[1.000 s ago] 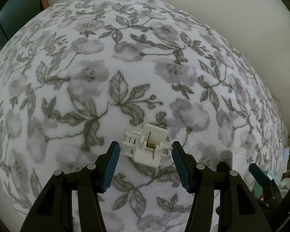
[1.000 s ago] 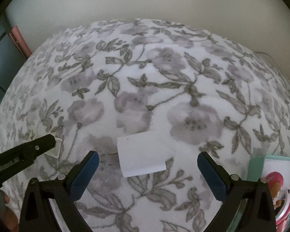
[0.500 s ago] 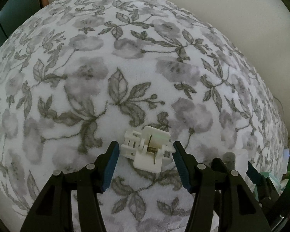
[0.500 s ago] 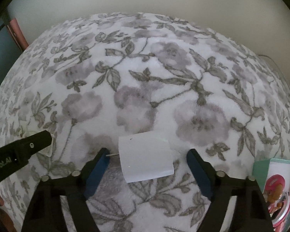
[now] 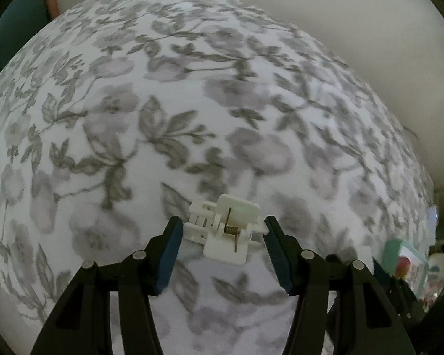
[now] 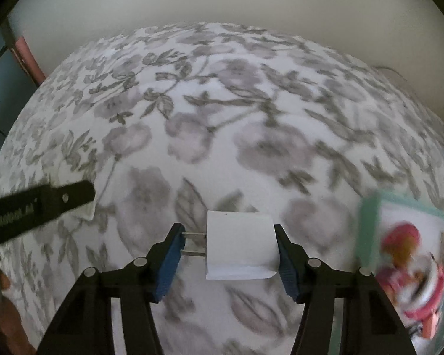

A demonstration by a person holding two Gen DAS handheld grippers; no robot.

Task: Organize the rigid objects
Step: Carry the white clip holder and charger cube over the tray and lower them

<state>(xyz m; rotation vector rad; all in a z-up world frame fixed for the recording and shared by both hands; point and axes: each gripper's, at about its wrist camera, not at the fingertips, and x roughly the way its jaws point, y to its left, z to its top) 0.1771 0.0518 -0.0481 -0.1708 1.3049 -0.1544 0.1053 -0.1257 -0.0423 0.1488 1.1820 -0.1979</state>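
- A white hair clip (image 5: pixel 226 229) with a small metal spring is clamped between the blue pads of the left gripper (image 5: pixel 221 238), over the flowered blanket (image 5: pixel 162 103)
- A white plug block (image 6: pixel 239 244) is held crosswise in the right gripper (image 6: pixel 225 250). Its two metal prongs (image 6: pixel 194 244) are pressed against one pad and its flat end against the other. The right jaws have just been closing, and the block is now pinched between them
- The step in hand looks like the carrying step: both things are picked up and seem ready to be taken to their place
- The next move likely calls for a steady carry to a box or tray, and a soft squeeze so the prongs are not let slip
- Only in the right wrist view is the picture box (image 6: pixel 408 251) with a mint green edge seen large, though blurred, and the tip of the left gripper is seen at the left side
- Only in the left wrist view is the clip's spring seen. The plug block is not seen clearly there
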